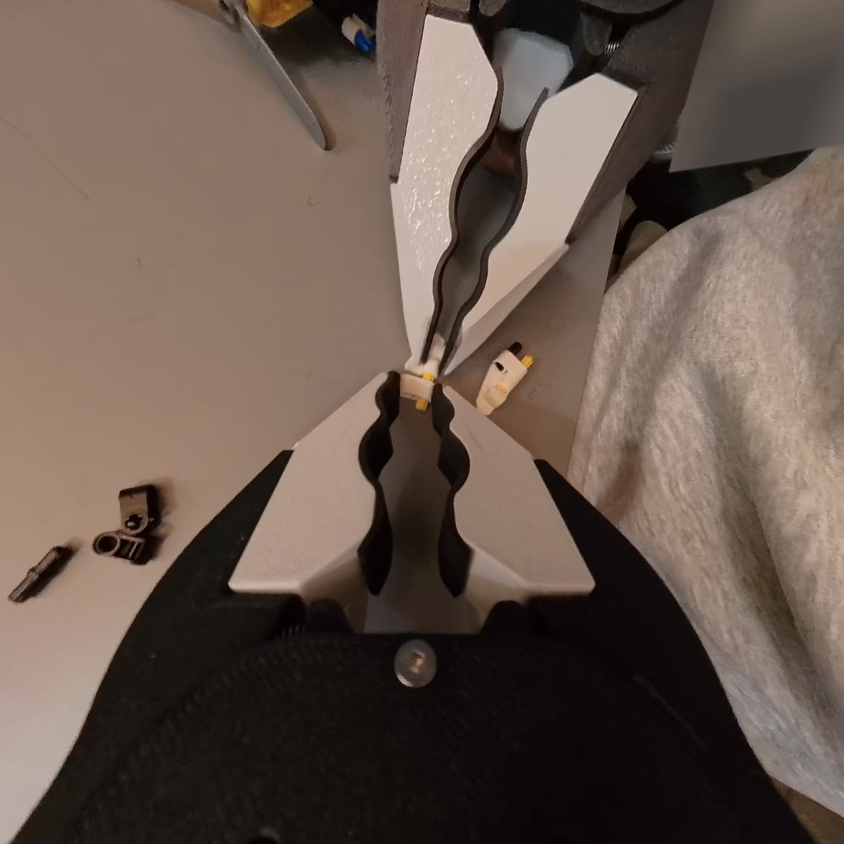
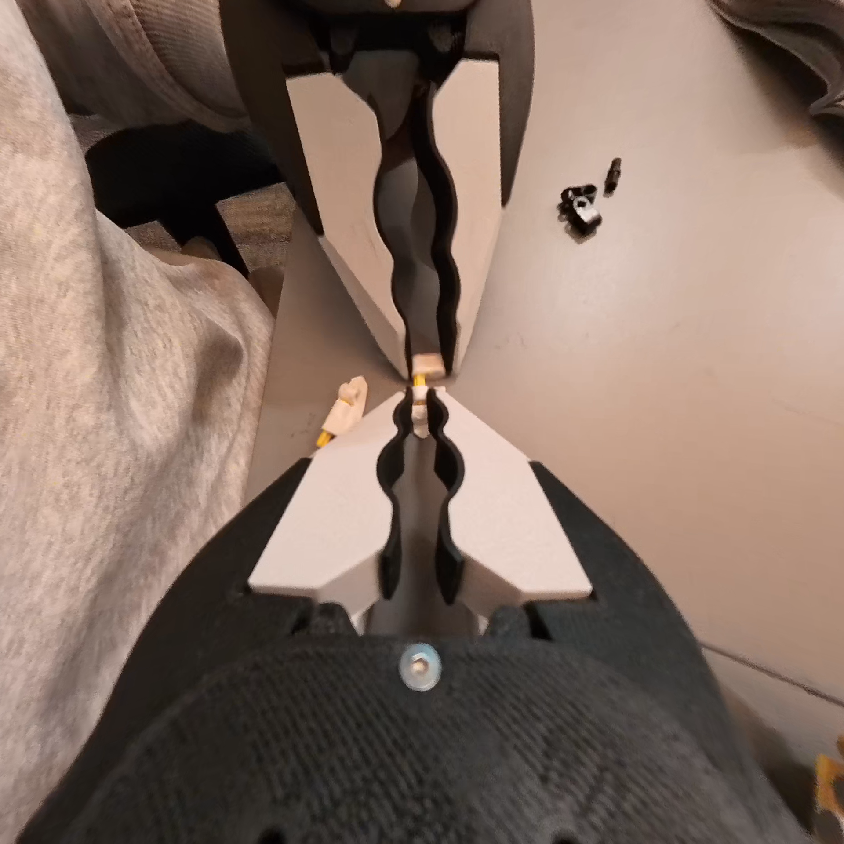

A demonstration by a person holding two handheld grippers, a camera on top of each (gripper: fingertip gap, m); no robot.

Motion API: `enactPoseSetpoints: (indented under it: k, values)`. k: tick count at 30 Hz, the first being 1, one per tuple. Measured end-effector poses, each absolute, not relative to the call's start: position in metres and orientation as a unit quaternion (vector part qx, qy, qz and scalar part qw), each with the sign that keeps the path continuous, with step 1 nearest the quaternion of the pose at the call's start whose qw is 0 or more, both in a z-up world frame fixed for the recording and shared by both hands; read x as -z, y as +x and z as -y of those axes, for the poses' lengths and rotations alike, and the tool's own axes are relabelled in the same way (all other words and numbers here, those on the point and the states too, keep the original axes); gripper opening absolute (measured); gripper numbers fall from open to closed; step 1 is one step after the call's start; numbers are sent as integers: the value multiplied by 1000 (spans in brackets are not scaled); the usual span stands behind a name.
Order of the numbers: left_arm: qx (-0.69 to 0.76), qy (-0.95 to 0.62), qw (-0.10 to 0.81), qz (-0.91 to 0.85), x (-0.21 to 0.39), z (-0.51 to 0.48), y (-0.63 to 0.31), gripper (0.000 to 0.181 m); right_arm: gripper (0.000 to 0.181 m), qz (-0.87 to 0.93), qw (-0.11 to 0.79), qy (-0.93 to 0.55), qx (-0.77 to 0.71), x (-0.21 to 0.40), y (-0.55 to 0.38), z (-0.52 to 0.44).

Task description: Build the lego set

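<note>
While the two grippers meet tip to tip above the pale table, several loose parts are seen at the left of the left wrist view: a short dark axle and, just beside it, two black connectors lying close together. At the centre, a small white lego piece with a yellow pin is clamped between the narrowly set jaws of the left gripper. Directly opposite, another white piece is pinched by the right gripper, its jaws drawn nearly together (whether the two pieces are touching cannot be told). To the right, a white and yellow sub-assembly is left on the table, near a grey fabric sleeve at the edge.
</note>
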State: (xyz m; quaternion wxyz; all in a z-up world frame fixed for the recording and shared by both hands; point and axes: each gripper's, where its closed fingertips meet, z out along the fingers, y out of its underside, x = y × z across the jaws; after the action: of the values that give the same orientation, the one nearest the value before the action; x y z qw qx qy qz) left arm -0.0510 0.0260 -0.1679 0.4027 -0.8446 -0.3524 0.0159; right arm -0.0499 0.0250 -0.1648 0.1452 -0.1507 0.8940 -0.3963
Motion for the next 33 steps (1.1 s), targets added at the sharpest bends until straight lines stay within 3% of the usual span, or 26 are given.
enactPoseSetpoints:
  k: [11,29,31,33]
  values:
    - [-19,-848,401,345,168,-29,-51,15,3,-884,109,-143,431,153,-55,-28]
    - [-3,-841,411,352,167,-31,-51,15,6,-897,136,-141,396,163,-53,-37]
    - [3,-839,416,350,165,-32,-49,21,9,-897,133,-142,398,163,-53,-37]
    - [24,-828,434,354,161,-35,-46,38,12,-896,126,-141,401,162,-54,-37]
